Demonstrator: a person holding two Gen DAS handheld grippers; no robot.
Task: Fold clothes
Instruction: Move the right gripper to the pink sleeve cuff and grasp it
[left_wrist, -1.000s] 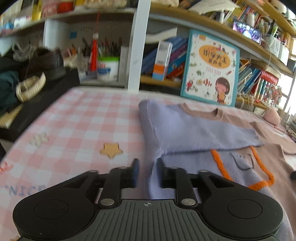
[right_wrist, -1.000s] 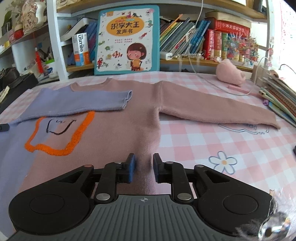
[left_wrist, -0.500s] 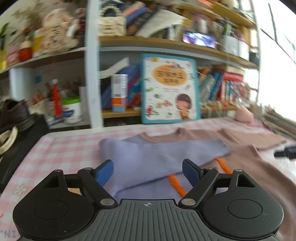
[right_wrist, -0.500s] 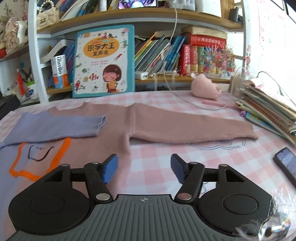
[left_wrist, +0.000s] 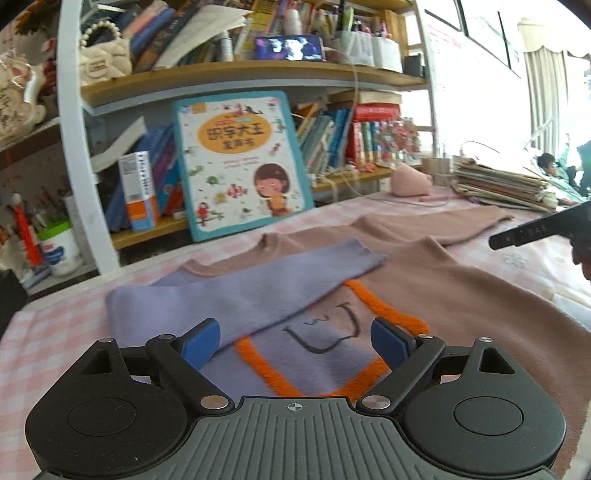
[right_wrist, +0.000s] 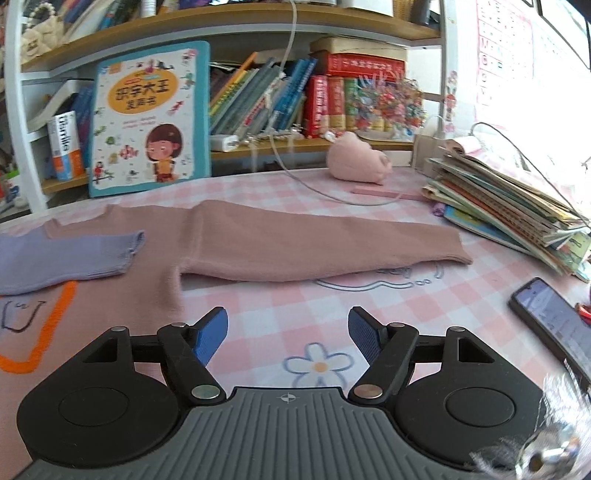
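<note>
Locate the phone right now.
Right wrist view, far right: the phone lies flat on the checked tablecloth, just in front of the book stack.

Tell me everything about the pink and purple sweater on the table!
The soft knitted pink and purple sweater lies flat, front up, on the pink checked tablecloth. Its purple sleeve is folded across the chest, partly covering an orange-outlined purple patch with a drawn smile. The pink sleeve is spread out sideways. Both grippers have open jaws and are not gripping it.
</note>
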